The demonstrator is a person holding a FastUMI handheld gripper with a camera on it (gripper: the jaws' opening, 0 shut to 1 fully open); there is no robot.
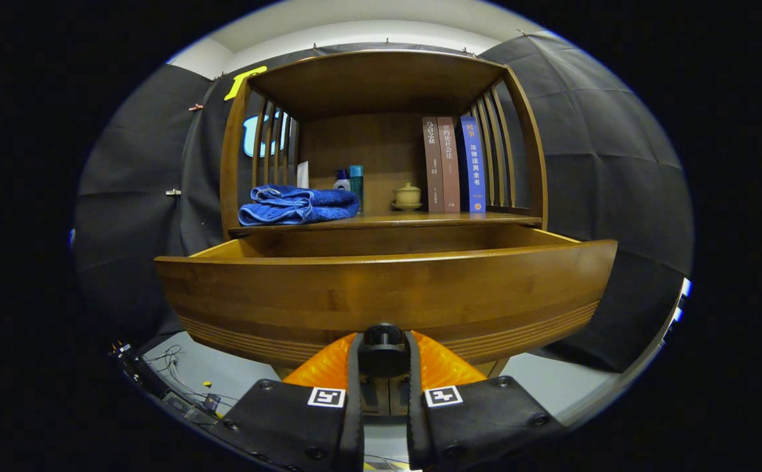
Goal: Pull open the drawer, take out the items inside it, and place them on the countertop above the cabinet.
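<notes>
Jaws clamp the knob (383,346) of the drawer (381,295), contents hidden.

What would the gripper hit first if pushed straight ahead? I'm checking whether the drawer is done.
The gripper is already shut on the drawer knob; directly behind it stands the drawer front.

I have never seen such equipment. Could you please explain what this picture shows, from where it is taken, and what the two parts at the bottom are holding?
A person carries a handheld gripper; the camera rides on it and looks forward along its two fingers. The fingers are closed on the round dark knob of a wooden drawer, which is pulled out; its inside is hidden from here. On the countertop above lie a folded blue towel, two bottles, a small lidded pot and three upright books.
</notes>
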